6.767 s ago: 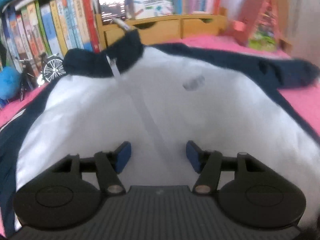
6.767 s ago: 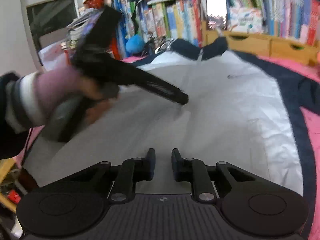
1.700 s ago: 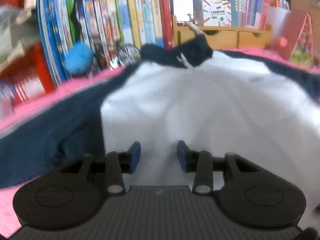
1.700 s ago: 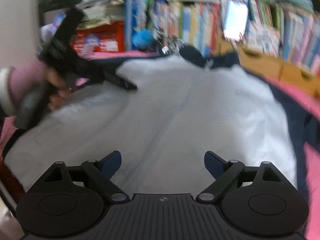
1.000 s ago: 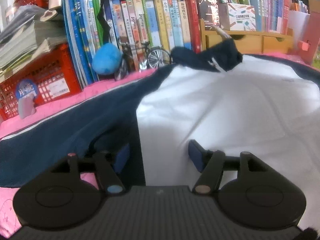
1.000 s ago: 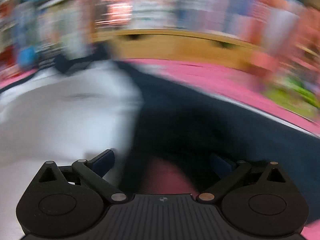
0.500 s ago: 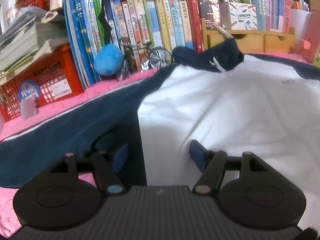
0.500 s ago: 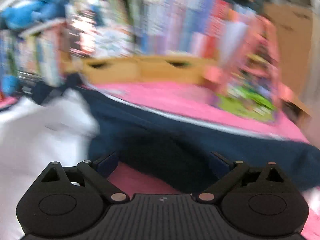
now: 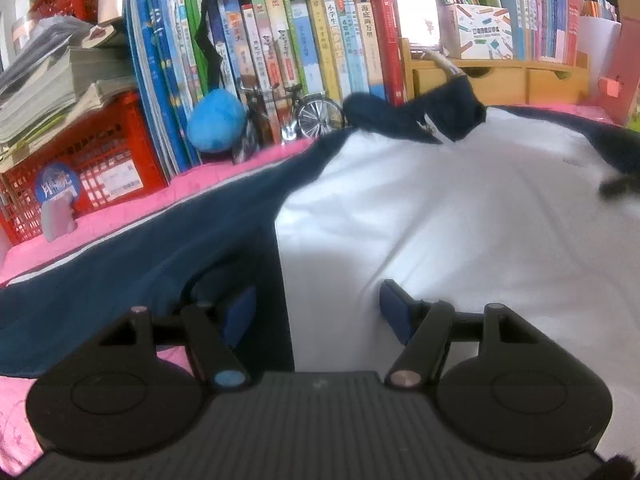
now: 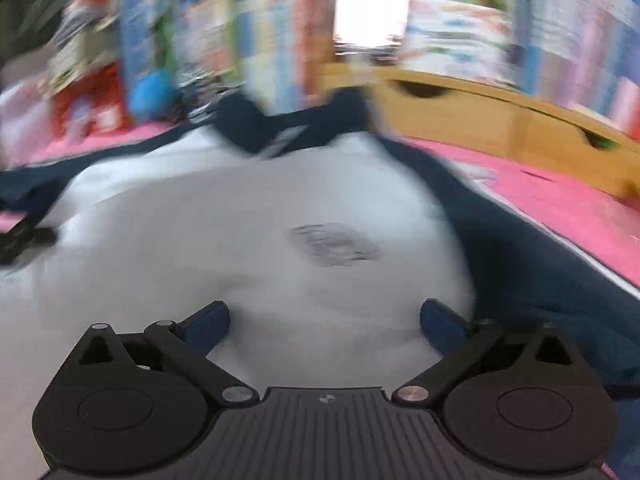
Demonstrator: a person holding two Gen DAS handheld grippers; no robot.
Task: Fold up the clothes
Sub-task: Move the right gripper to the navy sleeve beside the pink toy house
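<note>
A white jacket with navy sleeves and collar [image 9: 460,208] lies spread flat on a pink surface [image 9: 120,220]. My left gripper [image 9: 316,308] is open, low over the seam where the left navy sleeve [image 9: 140,256] meets the white body. In the blurred right wrist view the jacket [image 10: 240,248] fills the middle, with a grey chest logo [image 10: 334,244] ahead. My right gripper [image 10: 324,322] is open and empty over the white front, its right finger near the right navy sleeve [image 10: 540,276]. The left gripper's tip shows at that view's left edge [image 10: 24,236].
A row of books [image 9: 280,52], a red crate [image 9: 80,168], a blue plush ball [image 9: 216,120], a toy bicycle [image 9: 304,116] and wooden drawers [image 9: 500,80] line the back edge behind the collar. A pink stand [image 9: 624,72] is at far right.
My right gripper has swung left from the right sleeve back over the white front, still open. My left gripper has held nearly still at the left sleeve seam.
</note>
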